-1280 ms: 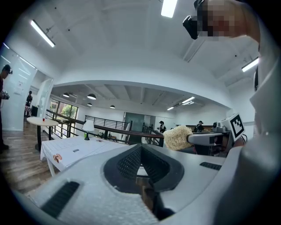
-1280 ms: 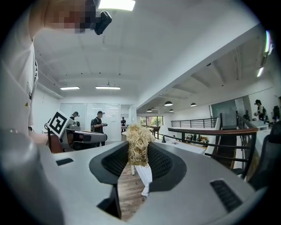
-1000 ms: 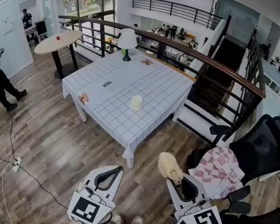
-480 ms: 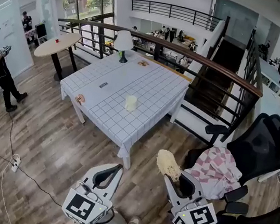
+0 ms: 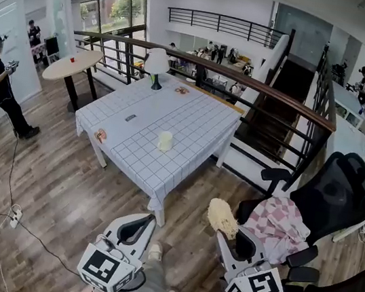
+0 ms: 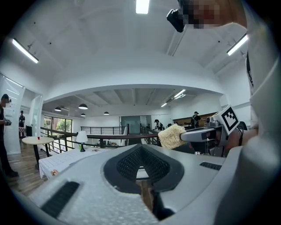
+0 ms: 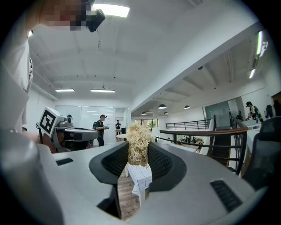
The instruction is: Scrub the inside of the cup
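A pale cup (image 5: 165, 140) stands upright on the white gridded table (image 5: 192, 126), well ahead of both grippers. My right gripper (image 5: 227, 234) is shut on a straw-coloured fibre scrubber (image 5: 222, 217), which sticks up past the fingertips. In the right gripper view the scrubber (image 7: 138, 145) is clamped between the dark pads, with a table corner (image 7: 140, 178) behind it. My left gripper (image 5: 146, 219) hangs low at the left, jaws shut and empty. In the left gripper view its tips (image 6: 139, 152) meet, and the scrubber (image 6: 172, 136) shows to the right.
A lamp (image 5: 157, 62) and small flat items sit on the table's far side. A dark railing (image 5: 273, 94) runs behind it above a stairwell. An office chair with a checked cloth (image 5: 283, 223) stands at the right. A round table (image 5: 72, 64), a person (image 5: 2, 89) and a floor cable (image 5: 13, 215) are at the left.
Both grippers have moved forward a little towards the table, and the head view has shifted with them. The scrubber stays clamped. The person at the left has stood up straighter.
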The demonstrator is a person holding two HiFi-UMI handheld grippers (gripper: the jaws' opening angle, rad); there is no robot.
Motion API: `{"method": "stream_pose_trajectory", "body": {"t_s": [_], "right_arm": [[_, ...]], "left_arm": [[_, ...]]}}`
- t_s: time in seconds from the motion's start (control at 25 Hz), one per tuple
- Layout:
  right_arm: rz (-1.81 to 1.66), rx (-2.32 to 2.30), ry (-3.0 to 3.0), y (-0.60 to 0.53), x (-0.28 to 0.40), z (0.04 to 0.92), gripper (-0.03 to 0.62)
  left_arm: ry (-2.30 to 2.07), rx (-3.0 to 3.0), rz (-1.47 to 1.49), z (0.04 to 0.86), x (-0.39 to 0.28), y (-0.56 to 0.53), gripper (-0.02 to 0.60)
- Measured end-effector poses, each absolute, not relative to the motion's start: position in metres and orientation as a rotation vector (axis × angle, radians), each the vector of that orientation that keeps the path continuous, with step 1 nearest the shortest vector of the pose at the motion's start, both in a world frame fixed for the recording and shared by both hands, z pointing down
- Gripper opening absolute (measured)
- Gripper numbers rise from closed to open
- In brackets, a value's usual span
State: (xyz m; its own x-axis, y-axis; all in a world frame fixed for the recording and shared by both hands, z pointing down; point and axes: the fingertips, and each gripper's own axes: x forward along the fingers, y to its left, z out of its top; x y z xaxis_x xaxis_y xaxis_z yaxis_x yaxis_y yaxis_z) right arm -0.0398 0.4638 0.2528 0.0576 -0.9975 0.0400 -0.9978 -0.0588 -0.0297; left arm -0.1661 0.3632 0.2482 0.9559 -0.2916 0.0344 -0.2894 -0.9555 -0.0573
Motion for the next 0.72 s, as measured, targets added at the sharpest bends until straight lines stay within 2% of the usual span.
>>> {"method": "stream_pose_trajectory", "body": {"t_s": [0.72], "right_arm": [[0.094, 2.28, -2.112, 0.409, -0.008, 0.272, 0.131]], "left_arm": [[0.418, -3.092, -0.068, 0.278, -0.132, 0.304, 0.012]]}}
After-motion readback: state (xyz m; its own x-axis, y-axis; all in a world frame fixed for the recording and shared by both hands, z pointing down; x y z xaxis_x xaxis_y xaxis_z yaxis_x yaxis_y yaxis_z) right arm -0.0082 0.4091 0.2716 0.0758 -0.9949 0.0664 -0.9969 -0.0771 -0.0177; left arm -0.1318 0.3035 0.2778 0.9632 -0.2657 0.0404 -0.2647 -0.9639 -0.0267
